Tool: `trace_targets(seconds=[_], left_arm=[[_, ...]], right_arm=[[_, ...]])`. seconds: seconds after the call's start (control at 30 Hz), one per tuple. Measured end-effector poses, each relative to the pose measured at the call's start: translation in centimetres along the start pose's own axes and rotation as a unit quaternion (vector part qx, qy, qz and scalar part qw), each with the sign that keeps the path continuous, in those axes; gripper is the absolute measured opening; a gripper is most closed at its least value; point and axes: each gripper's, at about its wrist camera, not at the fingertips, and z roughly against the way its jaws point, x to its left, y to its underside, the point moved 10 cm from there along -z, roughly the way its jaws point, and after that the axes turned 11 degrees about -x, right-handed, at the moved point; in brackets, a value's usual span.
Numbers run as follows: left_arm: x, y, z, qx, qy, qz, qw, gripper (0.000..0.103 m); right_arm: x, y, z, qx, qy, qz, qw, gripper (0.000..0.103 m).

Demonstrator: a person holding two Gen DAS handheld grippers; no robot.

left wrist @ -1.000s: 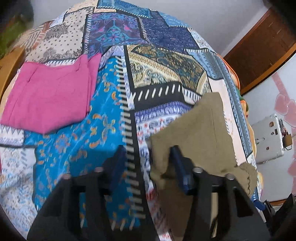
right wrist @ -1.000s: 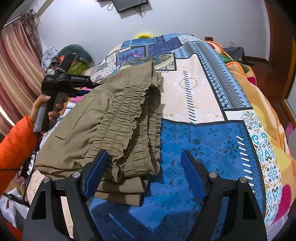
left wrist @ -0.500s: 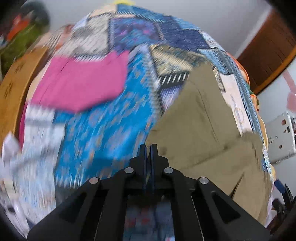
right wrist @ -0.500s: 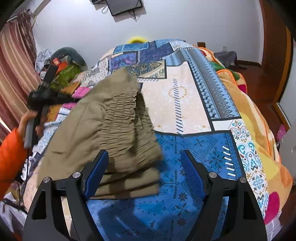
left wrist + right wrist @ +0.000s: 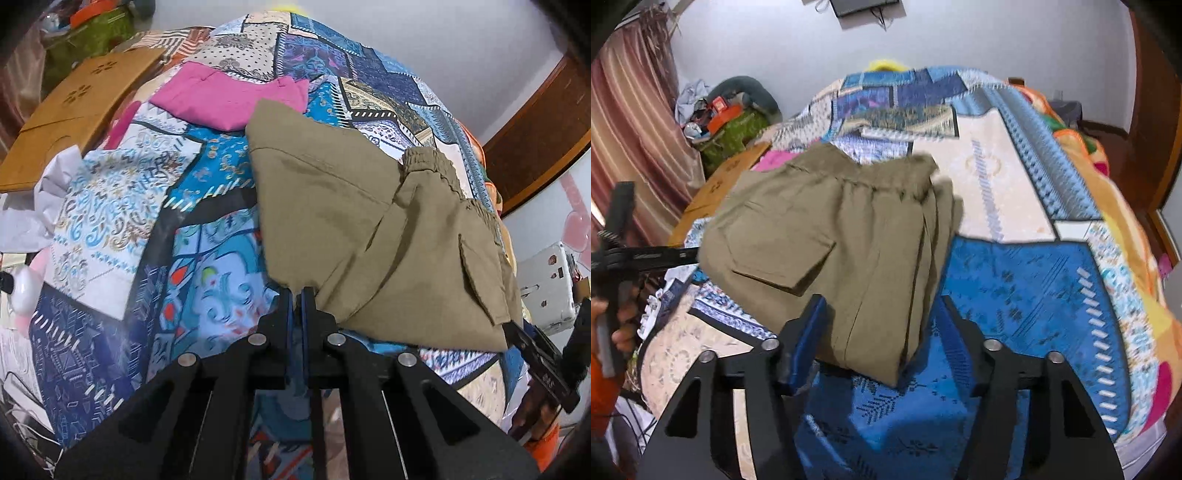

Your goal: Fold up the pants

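The olive-khaki pants (image 5: 354,221) lie folded on the patchwork bedspread (image 5: 122,206), elastic waistband at the far right. My left gripper (image 5: 295,295) is shut on the near corner of the pants. In the right wrist view the same folded pants (image 5: 827,240) show a flap pocket, and my right gripper (image 5: 879,317) is open, its blue-padded fingers (image 5: 809,332) standing on either side of the near folded edge. The left gripper (image 5: 646,254) appears at the left of that view.
Folded pink pants (image 5: 229,99) lie beyond the khaki pair. A wooden board (image 5: 74,114) is at the bed's left side. A curtain (image 5: 631,129) and clutter are at the left, and a wooden door (image 5: 535,140) at the right.
My left gripper went from open to shut on the pants' corner and pulled back. The pants shifted on the bed. My right gripper's fingers narrowed around the near folded edge.
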Motion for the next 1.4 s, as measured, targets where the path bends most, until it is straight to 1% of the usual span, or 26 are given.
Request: trace_targets(seconds=[0.07,0.13,0.17,0.27,0.37,0.5,0.57,0.63,0.67,0.73,0.8,0.87,0.93,1.0,1.07,1.13,1.23,1.27,1.37,1.4], left_arm=[[0.6,0.3,0.2,0.0,-0.013,-0.011,0.9999,0.005],[1.8,0.9,0.3,0.001,-0.04,-0.03,0.9988,0.005],[2.4,1.3,0.3,0.006,-0.051,-0.033,0.9981,0.005],[3.9,1.6,0.7,0.012,-0.051,-0.032,0.9981,0.005],[4.1,0.3,2.0,-0.006,-0.055,-0.051,0.9972,0.005],[1.4,-2.4,3.8,-0.036,-0.036,-0.102,0.9934,0.005],[-1.2,-3.6,4.1,-0.047,-0.02,-0.136,0.9894,0.009],[-3.7,-4.3,3.8,-0.051,0.007,-0.157,0.9863,0.018],[-4.6,-4.6,3.5,-0.05,0.02,-0.163,0.9852,0.022],[-6.9,-4.7,2.6,-0.043,0.05,-0.177,0.9819,0.037],[-8.5,-4.4,1.1,-0.031,0.064,-0.195,0.9784,0.042],[-9.2,-3.8,-0.6,-0.014,0.064,-0.208,0.9759,0.042],[-8.6,-3.2,-2.5,-0.001,0.044,-0.214,0.9758,0.043],[-7.0,-3.0,-3.5,-0.006,0.016,-0.212,0.9772,0.044],[-6.0,-3.2,-3.6,-0.006,0.023,-0.187,0.9822,0.045],[-5.0,-3.4,-3.3,-0.008,0.028,-0.167,0.9855,0.046],[-4.3,-3.8,-3.0,-0.012,0.021,-0.157,0.9873,0.047],[-4.1,-4.0,-2.8,-0.016,0.012,-0.156,0.9875,0.047],[-4.0,-4.4,-1.7,-0.026,0.017,-0.136,0.9903,0.047],[-3.5,-4.9,-1.2,-0.037,-0.006,-0.138,0.9896,0.046]], right_arm=[[-0.2,0.3,-0.4,0.002,0.0,-0.002,1.0,0.054],[-0.6,0.3,-0.7,0.001,0.002,0.0,1.0,0.054],[-0.6,0.3,-0.8,0.002,-0.007,0.005,1.0,0.054],[-1.4,0.0,-1.0,-0.001,0.012,0.015,1.0,0.054],[-2.3,-0.6,-1.0,0.003,0.032,0.028,0.999,0.054],[-2.2,-2.0,0.1,-0.008,0.031,0.039,0.999,0.054],[-2.1,-3.0,0.6,-0.017,0.035,0.042,0.998,0.054],[-1.6,-4.3,0.9,-0.029,0.027,0.043,0.998,0.054],[-1.4,-4.8,0.8,-0.034,0.022,0.042,0.998,0.054],[-0.9,-5.6,0.4,-0.037,0.014,0.042,0.998,0.054],[-0.4,-6.2,-0.5,-0.038,0.01,0.047,0.998,0.054],[-0.2,-6.3,-1.3,-0.035,0.011,0.056,0.998,0.054],[-0.2,-5.7,-2.4,-0.023,0.007,0.06,0.998,0.054],[-0.6,-4.4,-3.8,0.005,0.015,0.071,0.997,0.054],[-1.0,-3.2,-4.6,0.017,0.029,0.087,0.996,0.054],[-1.8,-2.6,-4.4,0.014,0.038,0.084,0.996,0.054],[-3.3,-2.4,-3.6,0.014,0.042,0.055,0.997,0.054],[-3.7,-2.4,-3.4,0.014,0.044,0.049,0.998,0.054],[-4.2,-2.5,-2.5,0.014,0.032,0.031,0.999,0.054],[-4.2,-2.5,-2.1,0.013,0.036,0.035,0.999,0.054]])
